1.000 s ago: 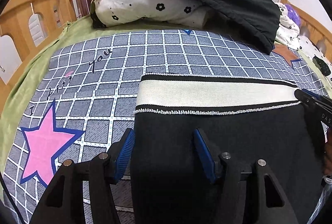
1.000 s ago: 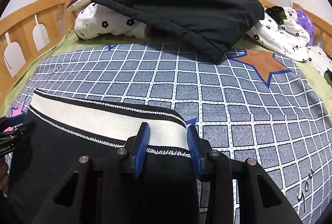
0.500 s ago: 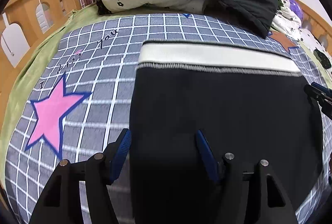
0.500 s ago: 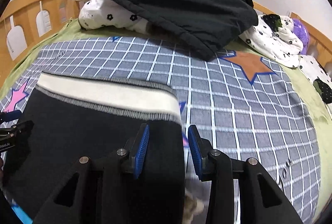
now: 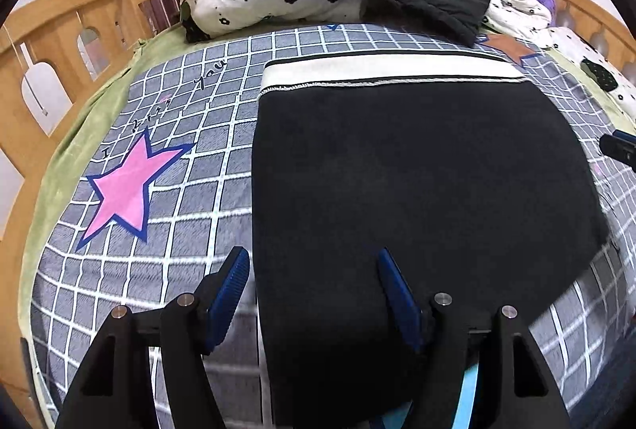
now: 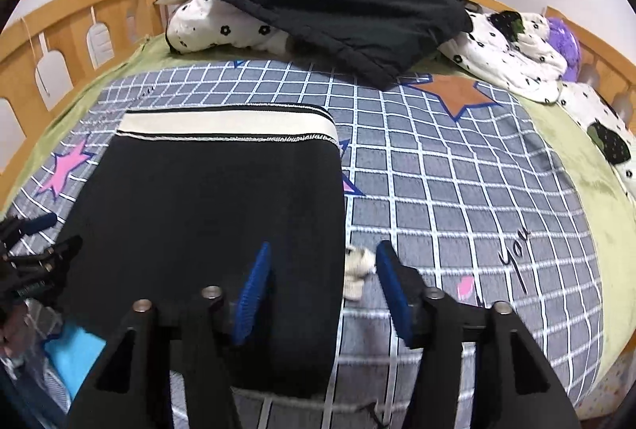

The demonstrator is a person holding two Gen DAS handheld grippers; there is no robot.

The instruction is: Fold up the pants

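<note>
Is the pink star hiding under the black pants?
No, the pink star lies in plain sight on the checked blanket, off to the left of the black pants.

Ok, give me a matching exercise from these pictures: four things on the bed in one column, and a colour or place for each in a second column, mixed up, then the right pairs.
Things:
1. waistband of the pants
2. star left of the pants
3. star near the far right pillows
4. jacket

Colour or place:
A. brown
B. cream white, at the pants' far end
C. black, draped over the flowered bedding
D. pink with a blue outline

Pairs: 1-B, 2-D, 3-A, 4-C
</note>
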